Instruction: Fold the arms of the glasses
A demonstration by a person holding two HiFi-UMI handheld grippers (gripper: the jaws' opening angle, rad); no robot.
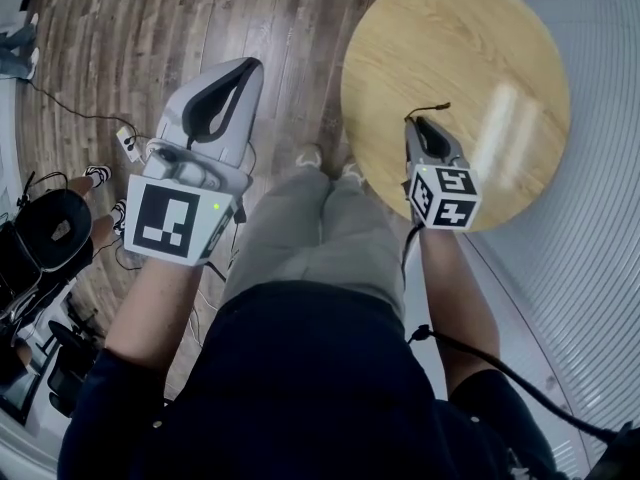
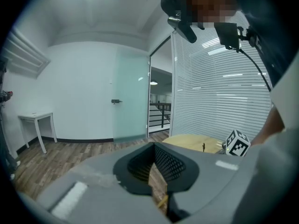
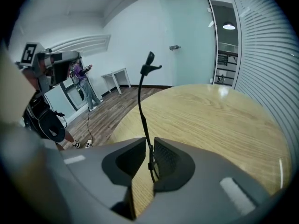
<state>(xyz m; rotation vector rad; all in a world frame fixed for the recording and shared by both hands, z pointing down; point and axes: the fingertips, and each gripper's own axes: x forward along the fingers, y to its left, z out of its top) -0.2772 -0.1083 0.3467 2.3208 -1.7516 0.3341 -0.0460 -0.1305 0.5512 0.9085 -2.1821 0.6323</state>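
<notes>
Only 1 arm of the glasses [image 3: 141, 101] shows: a thin, dark, slightly bowed rod ending in a thicker, hooked ear tip. In the right gripper view it rises toward 12 o'clock from between the 2 jaws of the right gripper [image 3: 147, 146], lying against the 3 o'clock jaw with a sliver of gap on its 9 o'clock side. In the head view it is a short dark line over the round wooden table [image 1: 450, 28], running toward 2 o'clock from the jaw tips; the lenses are hidden.
</notes>
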